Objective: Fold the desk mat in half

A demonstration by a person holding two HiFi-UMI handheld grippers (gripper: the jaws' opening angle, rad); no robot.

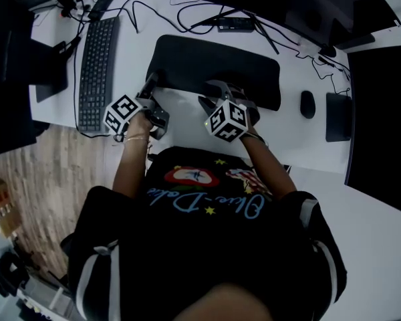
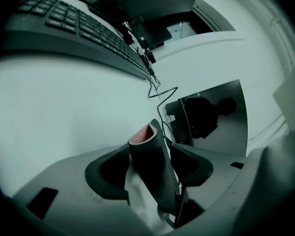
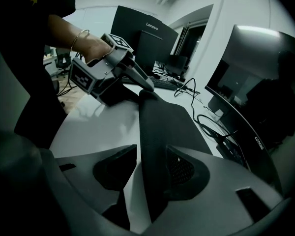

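While in open left claw point(image 2: 150, 165) and open right claw point(image 3: 151, 170), desk mat point(image 1: 214, 65) lengthwise left-right.

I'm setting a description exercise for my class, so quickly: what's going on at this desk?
A person holds a gripper in each hand over a black desk mat on a white desk. The left gripper has a doubled-over, pink-lined end of the mat between its open jaws. The right gripper straddles the mat's edge, jaws also open. Neither is pinching it.
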